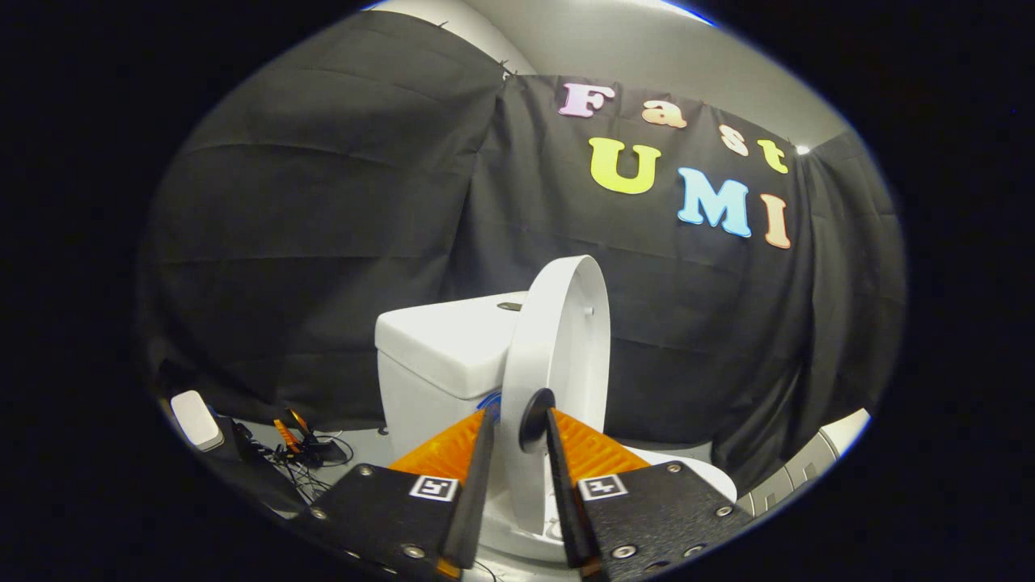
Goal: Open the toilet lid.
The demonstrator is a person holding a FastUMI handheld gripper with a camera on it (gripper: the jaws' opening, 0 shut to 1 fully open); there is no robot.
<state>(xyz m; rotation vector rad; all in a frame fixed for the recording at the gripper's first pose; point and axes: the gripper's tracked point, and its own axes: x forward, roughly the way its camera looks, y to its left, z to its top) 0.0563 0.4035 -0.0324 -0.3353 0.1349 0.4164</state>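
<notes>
1. white plastic toilet lid (pixel 558 347) stands raised close to upright, seen nearly edge-on, its rim running down between the two fingers of the hand-held gripper (pixel 517 424).
2. the hand-held gripper is clenched onto the lid's edge: the left finger lies against the outer face and the right finger, with a round black pad, against the inner face, so it appears to be grasping the lid.
3. holding the rim this way lets the person swing the lid about its hinge at the back, which is likely why the grip sits on the free edge and not near the hinge.
4. directly behind the lid sits the white cistern (pixel 441 347) with a small flush button on top; the lid's upper part looks close to it, though whether they touch cannot be told.
5. below the fingers a pale curve of the toilet seat (pixel 703 477) and bowl shows.
6. judged from its angle, the lid is nearly or fully open; little travel seems left before it leans on the cistern.
7. open room lies to the right of the lid, toward the black cloth wall.
8. on the floor to the left, well apart from the toilet, are loose cables (pixel 311 465), a small orange and black tool and a white box (pixel 196 419).
</notes>
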